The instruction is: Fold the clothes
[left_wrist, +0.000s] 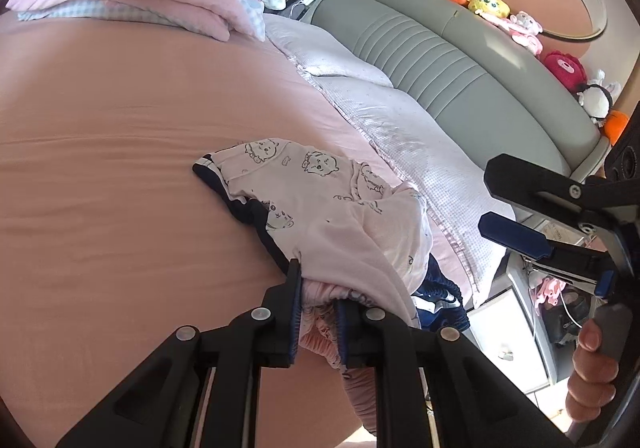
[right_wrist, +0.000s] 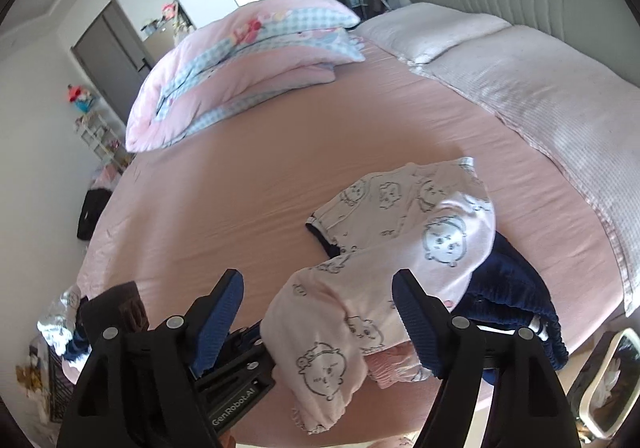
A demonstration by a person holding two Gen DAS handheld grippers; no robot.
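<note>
A pale pink pyjama piece with cartoon prints and navy trim lies bunched on the pink bed sheet, near the bed's edge. My left gripper is shut on its near edge, with cloth bunched between the pads. Under the pyjama's right side lies a navy garment. My right gripper is open wide just above the pyjama piece and holds nothing. It also shows at the right of the left wrist view, right gripper, held by a hand. The pyjama cloth covers the left fingertips in the right wrist view.
A folded pink and blue checked quilt sits at the far side of the bed. Two pale pillows lie against a grey padded headboard. Plush toys line the ledge behind it. The bed's edge runs close in front of me.
</note>
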